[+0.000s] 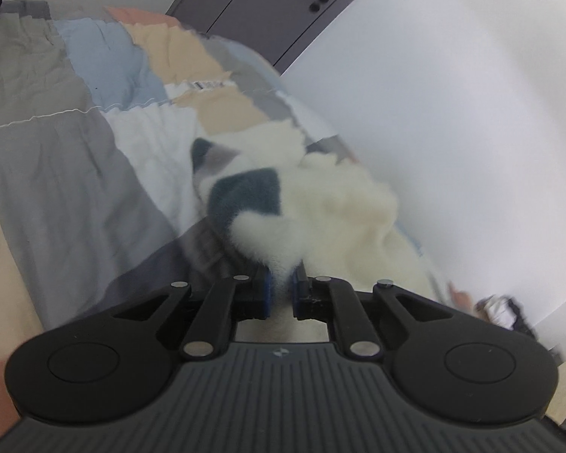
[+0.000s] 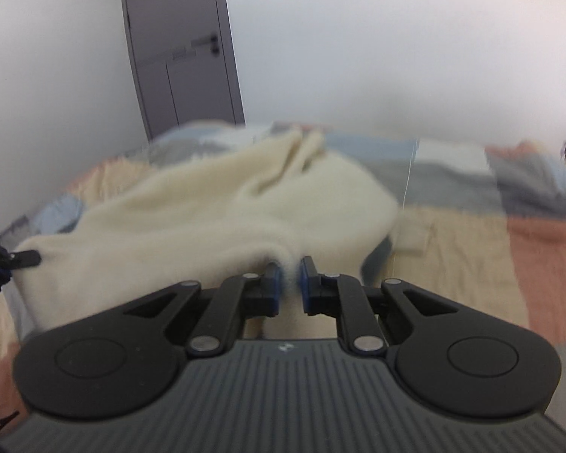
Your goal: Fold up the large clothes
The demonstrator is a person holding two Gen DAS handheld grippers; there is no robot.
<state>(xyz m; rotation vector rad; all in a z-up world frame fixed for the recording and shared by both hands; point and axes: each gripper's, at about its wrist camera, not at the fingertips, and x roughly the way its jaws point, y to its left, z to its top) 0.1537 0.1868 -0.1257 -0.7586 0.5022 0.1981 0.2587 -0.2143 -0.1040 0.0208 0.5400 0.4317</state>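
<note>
A large fluffy cream garment with dark blue and grey patches lies bunched on a patchwork bed cover. My left gripper is shut on a cream edge of the garment, pinched between its blue pads. My right gripper is shut on another cream edge of it. The left gripper also shows at the far left of the right wrist view, holding the garment's corner. Both views are blurred.
The bed cover has grey, blue, beige and salmon patches. A white wall runs along the bed. A grey door stands behind the bed. A dark object sits low by the wall.
</note>
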